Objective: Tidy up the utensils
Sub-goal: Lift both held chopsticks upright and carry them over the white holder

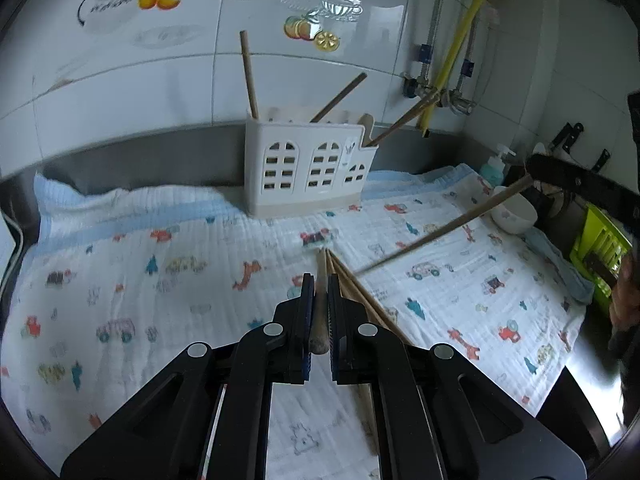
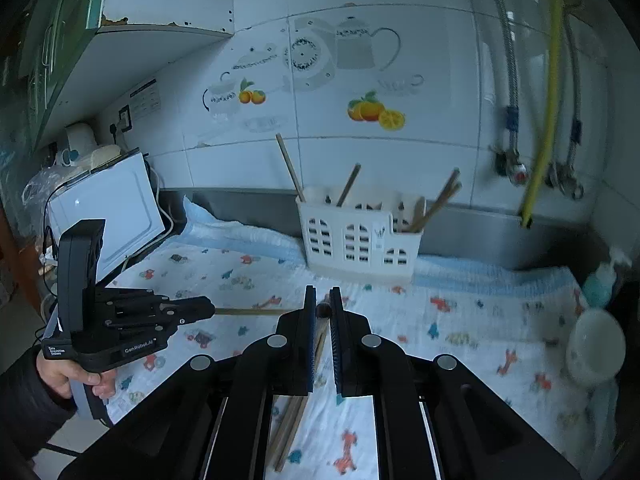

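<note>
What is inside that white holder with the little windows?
The white holder holds several wooden chopsticks leaning out at angles, plus a pale utensil at the right end. Their lower ends are mostly hidden behind its walls.

White tiled wall (image 2: pixel 420 80), fruit decals (image 2: pixel 376 114)

white plastic utensil holder (image 1: pixel 310 168) with arched window cut-outs, upright at the worktop's back edge, several wooden chopsticks (image 1: pixel 250 76) leaning in its compartments. loose chopsticks (image 1: pixel 362 294) lie together on the printed cloth (image 1: pixel 120 280) near the front edge.
</note>
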